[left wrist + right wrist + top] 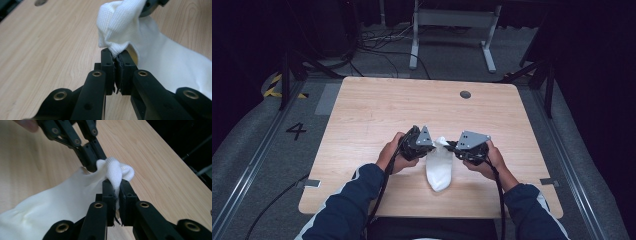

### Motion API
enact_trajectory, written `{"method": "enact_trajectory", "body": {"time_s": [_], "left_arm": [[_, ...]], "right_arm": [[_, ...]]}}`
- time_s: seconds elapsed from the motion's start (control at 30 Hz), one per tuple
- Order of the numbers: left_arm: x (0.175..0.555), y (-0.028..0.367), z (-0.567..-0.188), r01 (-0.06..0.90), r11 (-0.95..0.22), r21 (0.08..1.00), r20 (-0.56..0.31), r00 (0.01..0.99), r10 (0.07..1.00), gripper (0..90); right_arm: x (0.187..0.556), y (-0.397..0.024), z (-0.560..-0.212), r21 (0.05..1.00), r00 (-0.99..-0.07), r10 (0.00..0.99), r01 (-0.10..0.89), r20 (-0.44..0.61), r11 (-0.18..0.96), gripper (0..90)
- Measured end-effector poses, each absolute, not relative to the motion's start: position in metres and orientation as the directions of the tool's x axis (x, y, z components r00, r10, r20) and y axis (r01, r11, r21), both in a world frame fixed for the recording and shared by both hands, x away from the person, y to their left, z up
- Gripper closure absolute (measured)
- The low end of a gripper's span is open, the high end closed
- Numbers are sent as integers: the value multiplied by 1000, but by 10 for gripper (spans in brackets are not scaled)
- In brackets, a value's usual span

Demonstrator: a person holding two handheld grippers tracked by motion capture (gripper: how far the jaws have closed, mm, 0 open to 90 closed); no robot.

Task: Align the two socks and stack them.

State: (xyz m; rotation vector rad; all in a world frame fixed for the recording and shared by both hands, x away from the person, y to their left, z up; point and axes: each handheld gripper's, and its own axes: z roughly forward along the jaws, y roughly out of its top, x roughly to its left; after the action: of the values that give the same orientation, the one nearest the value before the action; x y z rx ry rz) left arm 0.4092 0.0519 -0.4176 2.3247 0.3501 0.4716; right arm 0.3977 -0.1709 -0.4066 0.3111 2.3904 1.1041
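White ribbed sock (439,165), cuff pinched, wooden table (377,110)

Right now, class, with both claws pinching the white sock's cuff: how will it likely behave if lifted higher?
Probably floppy: the white sock bunches where the left claw and right claw pinch it, and its foot lies slack on the table. Likely light, since thin knit carries it. Slipping seems unlikely; the ribbed cuff is clamped tight.
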Motion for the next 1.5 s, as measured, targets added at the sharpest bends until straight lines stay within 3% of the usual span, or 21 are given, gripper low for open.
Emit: {"method": "enact_trajectory", "body": {"time_s": [0.2,0.57,0.7,0.8,0.93,1.17,1.5], "left_arm": [[383,50,-429,60,-747,662,302,891,340,858],[366,62,-442,66,-779,623,262,921,287,822],[365,71,-446,99,-769,631,214,931,296,724],[362,81,-443,129,-752,647,194,926,325,570],[357,92,-439,134,-739,660,183,926,331,457],[335,103,-437,98,-745,660,146,956,255,445],[307,102,-450,61,-774,630,80,986,143,518]], "right_arm": [[374,-168,-413,746,-890,286,-86,-356,661,850],[361,-159,-433,700,-922,212,-82,-323,709,847],[370,-162,-441,702,-919,266,-14,-289,712,784],[370,-163,-442,703,-909,296,4,-295,711,585],[369,-169,-433,729,-899,322,5,-296,684,524],[355,-171,-427,750,-921,291,-2,-259,661,531],[303,-154,-442,752,-982,123,-30,-147,659,513]]}}
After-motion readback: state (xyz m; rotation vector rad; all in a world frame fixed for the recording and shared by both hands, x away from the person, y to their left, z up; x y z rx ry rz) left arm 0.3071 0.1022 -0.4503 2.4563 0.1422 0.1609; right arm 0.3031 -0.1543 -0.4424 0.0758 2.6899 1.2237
